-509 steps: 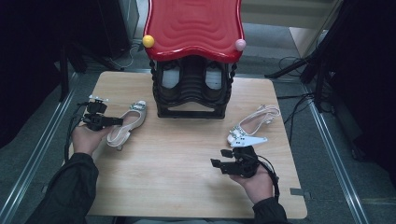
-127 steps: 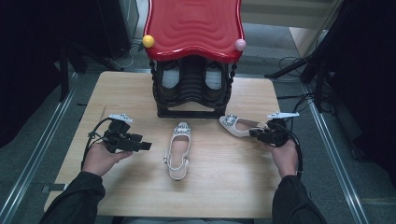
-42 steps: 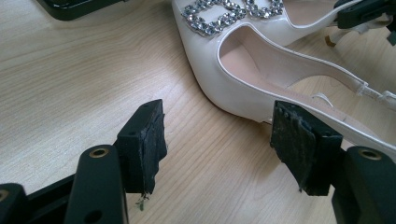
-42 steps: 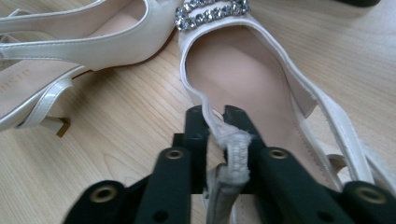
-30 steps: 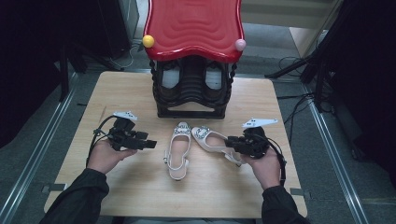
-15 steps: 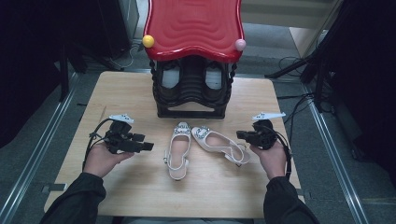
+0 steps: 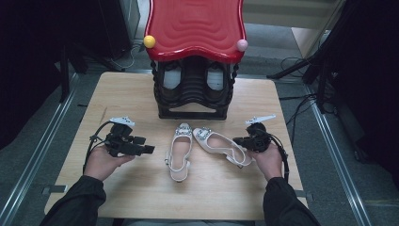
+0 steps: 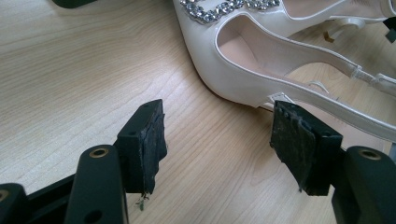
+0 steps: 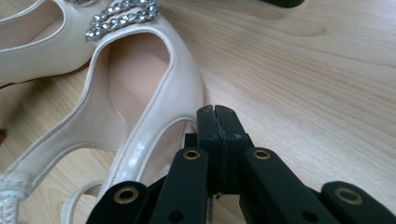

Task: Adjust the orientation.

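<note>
Pale wood grain covers the bench [image 7: 117, 202], which stands on a grey floor with dark equipment on both sides. At the far edge sits a black shoe rack [image 7: 193, 92] under a wavy red top [image 7: 195, 26] with a yellow ball [image 7: 149, 41] and a pink ball [image 7: 242, 45] at its near corners.

Two white slingback shoes with jewelled trim lie in the middle of the bench. The left shoe [image 7: 180, 150] points its toe toward the rack. The right shoe [image 7: 217, 145] lies at a slant, its toe close beside the other's toe and its heel out to the right.

The left gripper [image 7: 147, 149] is held just left of the left shoe, its fingers [image 8: 142, 144] wide apart with only bare wood between them. The right gripper [image 7: 237, 141] is at the right shoe's heel end; its fingers [image 9: 217, 140] have just been closing and are pressed flat together with nothing between them, right beside the shoe's side.
</note>
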A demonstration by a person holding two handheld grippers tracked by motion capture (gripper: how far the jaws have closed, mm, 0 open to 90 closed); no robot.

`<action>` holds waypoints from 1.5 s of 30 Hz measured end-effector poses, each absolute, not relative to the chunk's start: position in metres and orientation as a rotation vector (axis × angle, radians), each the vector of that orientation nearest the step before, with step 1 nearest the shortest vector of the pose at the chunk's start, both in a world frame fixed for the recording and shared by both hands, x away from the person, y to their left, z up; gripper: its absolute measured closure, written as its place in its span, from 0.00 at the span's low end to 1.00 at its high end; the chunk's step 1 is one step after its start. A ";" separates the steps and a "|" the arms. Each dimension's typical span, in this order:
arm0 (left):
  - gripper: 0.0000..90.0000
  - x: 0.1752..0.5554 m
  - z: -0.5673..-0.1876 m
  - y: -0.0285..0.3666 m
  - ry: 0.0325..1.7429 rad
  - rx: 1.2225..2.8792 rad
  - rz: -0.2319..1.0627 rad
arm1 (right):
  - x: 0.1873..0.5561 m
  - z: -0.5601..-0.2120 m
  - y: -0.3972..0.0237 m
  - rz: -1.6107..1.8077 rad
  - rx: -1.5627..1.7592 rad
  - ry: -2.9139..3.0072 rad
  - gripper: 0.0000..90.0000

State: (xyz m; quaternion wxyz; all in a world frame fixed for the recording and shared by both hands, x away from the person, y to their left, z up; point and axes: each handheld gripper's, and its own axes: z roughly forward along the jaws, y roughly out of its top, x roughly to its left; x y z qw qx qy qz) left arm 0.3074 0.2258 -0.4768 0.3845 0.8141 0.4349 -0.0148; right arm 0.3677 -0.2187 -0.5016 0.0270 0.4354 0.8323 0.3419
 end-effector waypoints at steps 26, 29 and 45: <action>0.47 0.325 -0.484 0.205 1.072 2.107 -0.075 | 0.340 -0.503 -0.208 1.037 1.352 2.604 1.00; 0.51 0.327 -0.486 0.202 1.068 2.119 -0.087 | 0.337 -0.504 -0.206 1.052 1.355 2.601 1.00; 0.95 0.332 -0.489 0.192 1.025 2.128 -0.129 | 0.323 -0.504 -0.195 1.074 1.317 2.631 1.00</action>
